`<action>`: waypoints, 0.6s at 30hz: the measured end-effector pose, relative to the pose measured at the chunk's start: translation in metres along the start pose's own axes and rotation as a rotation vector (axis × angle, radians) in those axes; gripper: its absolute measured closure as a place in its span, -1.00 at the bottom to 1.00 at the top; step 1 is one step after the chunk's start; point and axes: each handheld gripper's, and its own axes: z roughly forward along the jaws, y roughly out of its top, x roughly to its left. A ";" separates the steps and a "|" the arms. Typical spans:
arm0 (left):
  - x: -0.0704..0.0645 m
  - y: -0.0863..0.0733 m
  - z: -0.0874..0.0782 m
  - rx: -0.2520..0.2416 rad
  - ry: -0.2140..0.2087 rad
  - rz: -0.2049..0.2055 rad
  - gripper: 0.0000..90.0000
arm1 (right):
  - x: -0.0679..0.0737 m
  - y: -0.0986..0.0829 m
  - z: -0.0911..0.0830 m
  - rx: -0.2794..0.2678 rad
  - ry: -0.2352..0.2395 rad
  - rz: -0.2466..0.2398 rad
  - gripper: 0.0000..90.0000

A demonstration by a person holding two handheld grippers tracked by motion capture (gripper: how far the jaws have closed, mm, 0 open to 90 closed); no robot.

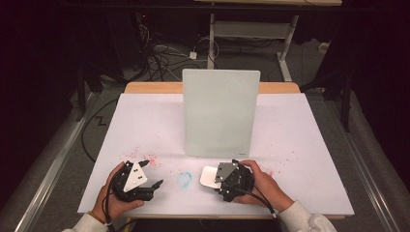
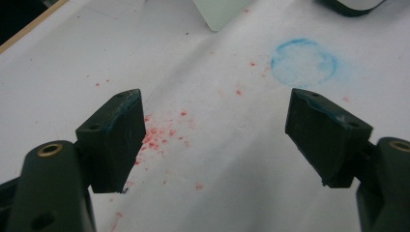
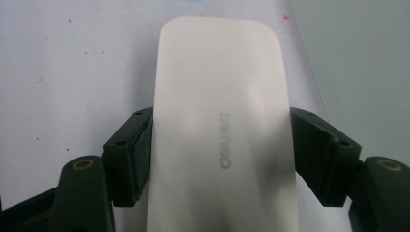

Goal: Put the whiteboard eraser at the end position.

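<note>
1. We see the bench [image 1: 290, 140] covered by a white sheet, with a pale upright board [image 1: 220, 113] standing at its middle.
2. The left gripper [image 1: 153, 185] rests on the sheet at the near left, held by the left hand [image 1: 110, 198]. In the left gripper view its jaws stand wide apart with nothing between them: released.
3. Red specks [image 2: 162, 135] are scattered on the sheet below and between the left jaws; a blue ring smudge [image 2: 303, 62] lies beyond them, toward the right jaw.
4. In the high view the blue ring sits between the two grippers, just in front of the board.
5. The right gripper [image 1: 216, 179] is at the near right, held by the right hand [image 1: 266, 186].
6. Its jaws press both long sides of a flat white block [image 3: 222, 130] with rounded corners: grasping it.
7. The block carries faint grey lettering; we read it as "deli" plus more, not certain.
8. The block sticks out leftward from the right gripper, near the board's base, just right of the blue ring.
</note>
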 end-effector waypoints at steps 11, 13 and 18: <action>0.000 0.000 0.000 0.003 0.002 0.001 -0.53 | -0.004 -0.001 -0.017 -0.148 -0.042 0.034 -0.31; 0.000 0.000 0.000 0.004 0.001 0.003 -0.53 | -0.005 -0.001 -0.021 -0.167 -0.043 0.039 -0.31; 0.000 0.000 0.000 0.002 0.002 0.002 -0.52 | -0.008 -0.002 -0.028 -0.214 -0.100 0.070 -0.33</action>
